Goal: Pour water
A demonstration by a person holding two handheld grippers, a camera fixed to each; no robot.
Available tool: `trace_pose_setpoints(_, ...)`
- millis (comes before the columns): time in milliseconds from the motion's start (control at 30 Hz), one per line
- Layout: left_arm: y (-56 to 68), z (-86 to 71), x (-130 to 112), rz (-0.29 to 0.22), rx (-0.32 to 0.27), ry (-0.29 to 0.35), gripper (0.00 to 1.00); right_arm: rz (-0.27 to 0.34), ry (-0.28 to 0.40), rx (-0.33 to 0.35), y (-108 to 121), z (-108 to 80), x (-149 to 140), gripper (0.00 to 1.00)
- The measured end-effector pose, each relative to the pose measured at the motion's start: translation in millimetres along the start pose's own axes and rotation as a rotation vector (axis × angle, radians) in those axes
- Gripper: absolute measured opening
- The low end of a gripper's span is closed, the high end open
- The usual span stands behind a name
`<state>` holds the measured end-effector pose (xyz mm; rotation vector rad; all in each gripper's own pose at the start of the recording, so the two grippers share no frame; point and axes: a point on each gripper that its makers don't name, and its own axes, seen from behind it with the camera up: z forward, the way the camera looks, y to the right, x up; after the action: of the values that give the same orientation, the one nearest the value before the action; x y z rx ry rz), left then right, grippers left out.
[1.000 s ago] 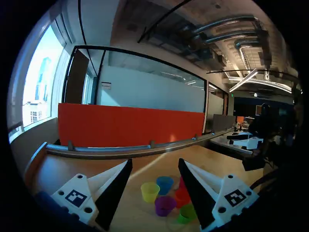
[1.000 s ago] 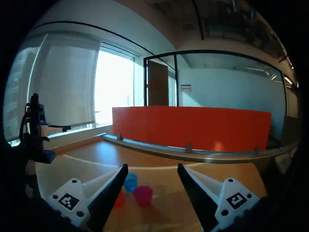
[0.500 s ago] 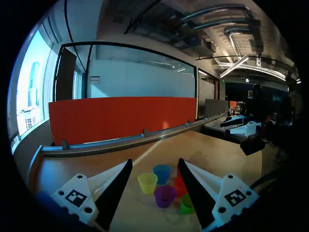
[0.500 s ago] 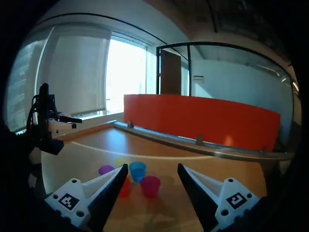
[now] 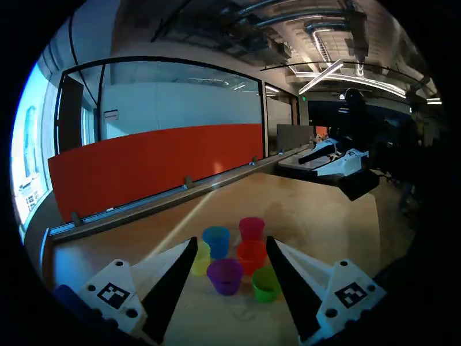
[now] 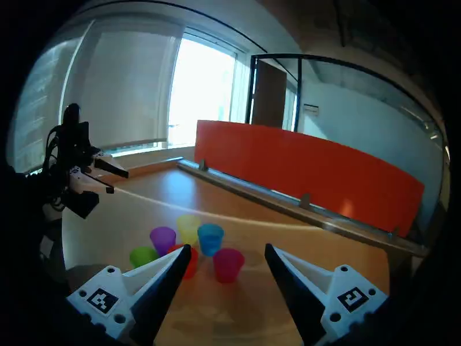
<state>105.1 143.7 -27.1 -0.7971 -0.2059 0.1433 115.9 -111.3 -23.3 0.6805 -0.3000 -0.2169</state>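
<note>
Now, left tongs (image 5: pixel 231 240) and right tongs (image 6: pixel 227 247) gape empty; coloured cups (image 5: pixel 251 258) huddle just ahead. Grab one and neighbours could topple.

Wooden table (image 5: pixel 322 213) stretching away, a metal rail (image 5: pixel 173 199) running along its far edge with the orange partition (image 5: pixel 155 161) standing right behind it, glass wall (image 5: pixel 173 98) beyond, bright window (image 6: pixel 199 92) off left, ducts (image 5: pixel 322 29) and a light strip (image 5: pixel 320 75) overhead.

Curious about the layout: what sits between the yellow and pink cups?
The blue cup, between yellow cup and pink cup; clearest in right gripper view.
</note>
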Motion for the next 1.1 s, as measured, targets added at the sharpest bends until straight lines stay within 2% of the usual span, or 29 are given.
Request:
trace_pose_setpoints(367,11.7,6.8,-12,0.004,-0.052,-0.03,0.88,0.01,-0.031,0.033,0,3.1,-7,0.99)
trace_pose_setpoints(467,18.6,10.3,-21,0.011,-0.079,-0.052,0.88,0.008,-0.047,0.044,0,5.3,-10,0.99)
trace_pose_setpoints(767,40.2,25.4,-54,0.073,-0.161,-0.133,0.88,-0.017,-0.082,0.082,-2,16.8,-13,0.99)
trace_pose_setpoints(1100,51.4,41.5,-88,0.054,-0.238,-0.194,0.88,-0.04,-0.113,0.104,-1,37.5,-18,0.99)
